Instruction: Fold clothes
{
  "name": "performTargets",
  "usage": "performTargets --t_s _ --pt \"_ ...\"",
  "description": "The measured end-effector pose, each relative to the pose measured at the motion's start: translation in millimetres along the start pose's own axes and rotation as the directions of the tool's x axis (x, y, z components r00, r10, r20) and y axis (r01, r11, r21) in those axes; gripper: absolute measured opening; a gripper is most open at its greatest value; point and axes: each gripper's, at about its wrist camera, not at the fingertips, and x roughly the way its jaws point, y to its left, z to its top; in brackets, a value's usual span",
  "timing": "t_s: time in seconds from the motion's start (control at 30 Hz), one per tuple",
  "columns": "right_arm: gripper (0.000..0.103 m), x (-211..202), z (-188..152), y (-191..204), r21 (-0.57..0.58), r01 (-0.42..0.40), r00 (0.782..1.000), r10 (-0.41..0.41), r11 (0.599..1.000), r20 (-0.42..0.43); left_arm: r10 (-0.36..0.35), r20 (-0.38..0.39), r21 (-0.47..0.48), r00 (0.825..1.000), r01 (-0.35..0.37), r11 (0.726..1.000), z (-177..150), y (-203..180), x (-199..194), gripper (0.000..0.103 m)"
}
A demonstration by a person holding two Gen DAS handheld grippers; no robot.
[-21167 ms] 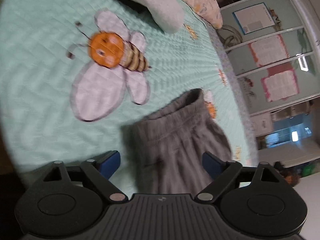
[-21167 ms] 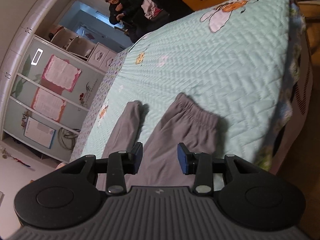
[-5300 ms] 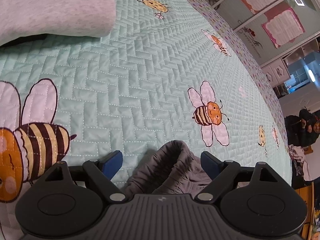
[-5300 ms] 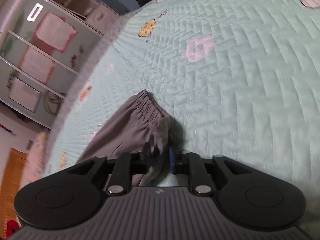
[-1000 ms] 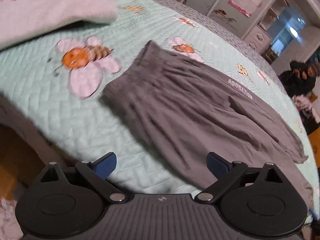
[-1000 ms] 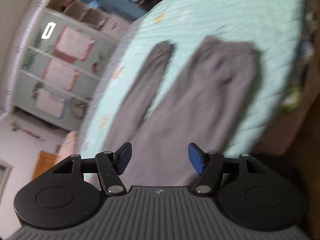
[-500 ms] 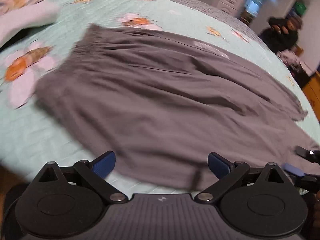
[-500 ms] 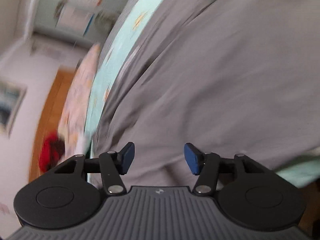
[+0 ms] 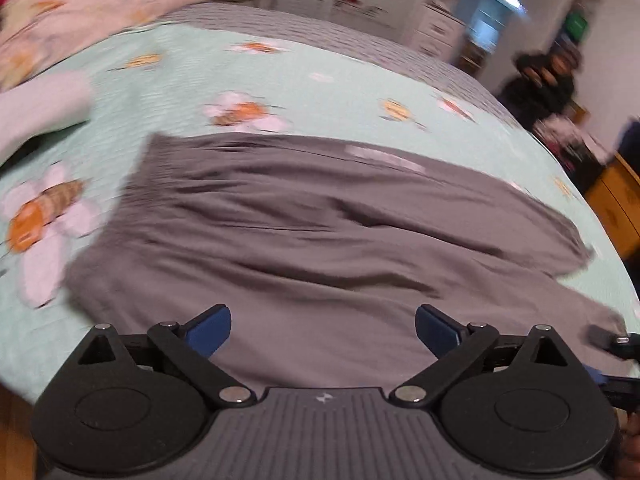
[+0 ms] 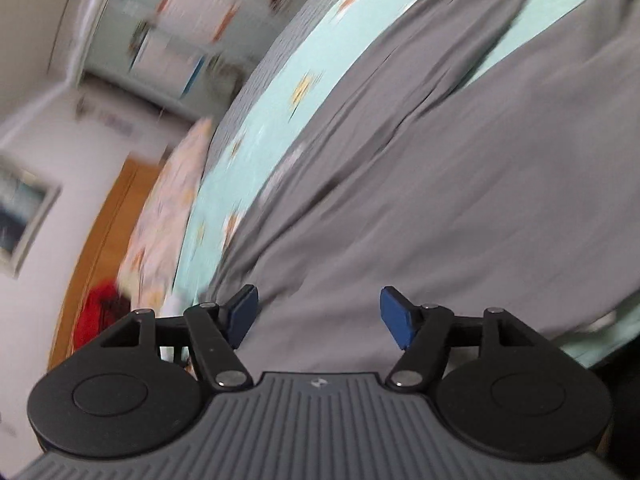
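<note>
1. On the left, a pillow sits at the head of the bed, and a pale cloth lies just below it on the bed cover, which is light green with bees and flowers on it
2. The grey trousers lie spread out flat across the cover, with the waistband to the left near a big bee picture
3. The two legs run off to the right and lie side by side with a bit of green showing between their ends, so no part is folded over any other part that I can see
4. The trousers look laid out but not folded at all, so the whole fold seems left to do: one leg over the other, then end to end
5. The left gripper hangs over the near edge of the trousers with its blue fingers spread wide, and nothing is between them
6. At the far right of that view a small dark tip of the right gripper pokes in near the end of the near leg
7. Through its own camera, the right gripper is also spread wide and holds nothing, and it hovers low over the grey cloth of the near leg
8. Both views are blurry, so small creases are hard to see
</note>
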Motion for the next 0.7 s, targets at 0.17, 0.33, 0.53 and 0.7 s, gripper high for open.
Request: performTargets --t_s 0.17,0.33,0.53,0.7 --pt "0.069 0 10 -11 0.038 -0.006 1.000 0.006 0.999 -0.008 -0.019 -0.043 0.081 0.999 0.022 0.997 0 -38 12 0.099" --pt "0.069 -12 28 -28 0.079 -0.007 1.000 0.005 0.997 0.029 0.003 -0.048 0.089 0.999 0.001 0.996 4 -42 15 0.099" --pt "0.069 3 31 -23 0.077 -0.006 1.000 0.004 0.997 0.023 0.039 -0.045 0.090 0.998 -0.035 0.995 8 -39 15 0.099" --pt "0.069 12 31 -21 0.076 0.003 1.000 -0.004 0.997 0.011 0.063 -0.037 0.106 0.997 -0.059 0.993 11 -39 14 0.099"
